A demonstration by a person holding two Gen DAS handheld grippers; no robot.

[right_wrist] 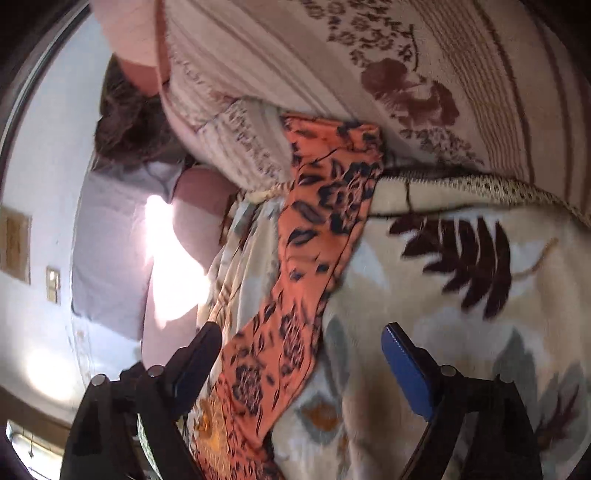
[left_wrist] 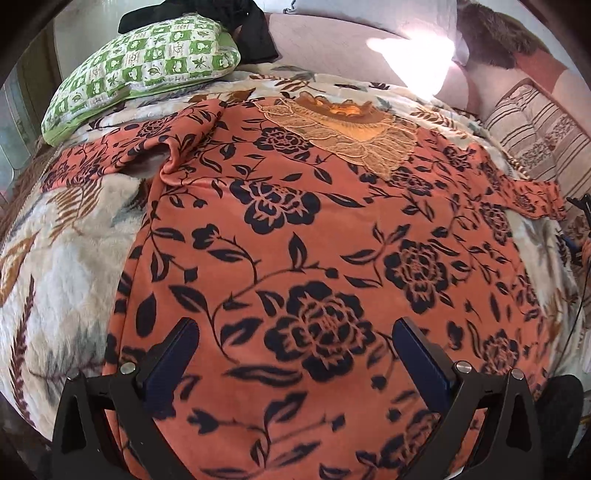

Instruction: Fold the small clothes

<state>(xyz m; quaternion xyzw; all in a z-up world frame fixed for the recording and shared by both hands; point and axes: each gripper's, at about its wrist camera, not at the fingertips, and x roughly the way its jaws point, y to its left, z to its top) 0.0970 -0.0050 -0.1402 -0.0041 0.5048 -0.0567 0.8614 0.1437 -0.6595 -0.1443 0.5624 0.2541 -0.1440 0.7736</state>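
Observation:
An orange top point(left_wrist: 317, 236) with dark flower print and a lace collar point(left_wrist: 351, 129) lies spread flat on a floral blanket point(left_wrist: 62, 258). Its sleeves reach out to both sides, the left one rumpled. My left gripper point(left_wrist: 295, 354) hovers over the lower body of the top, jaws wide apart, nothing between them. In the right wrist view, rolled sideways, the right sleeve point(right_wrist: 314, 251) of the top runs up to a striped pillow point(right_wrist: 332, 74). My right gripper point(right_wrist: 301, 354) stands open with the sleeve cloth lying between the fingers point(right_wrist: 402, 365), pads not pressing on it.
A green checked pillow point(left_wrist: 147, 62) with dark cloth point(left_wrist: 255, 33) on it lies at the back left. A pink headboard cushion point(left_wrist: 332, 44) and a striped pillow point(left_wrist: 535, 133) line the back and right. The right gripper's tip point(left_wrist: 580, 206) shows at the right edge.

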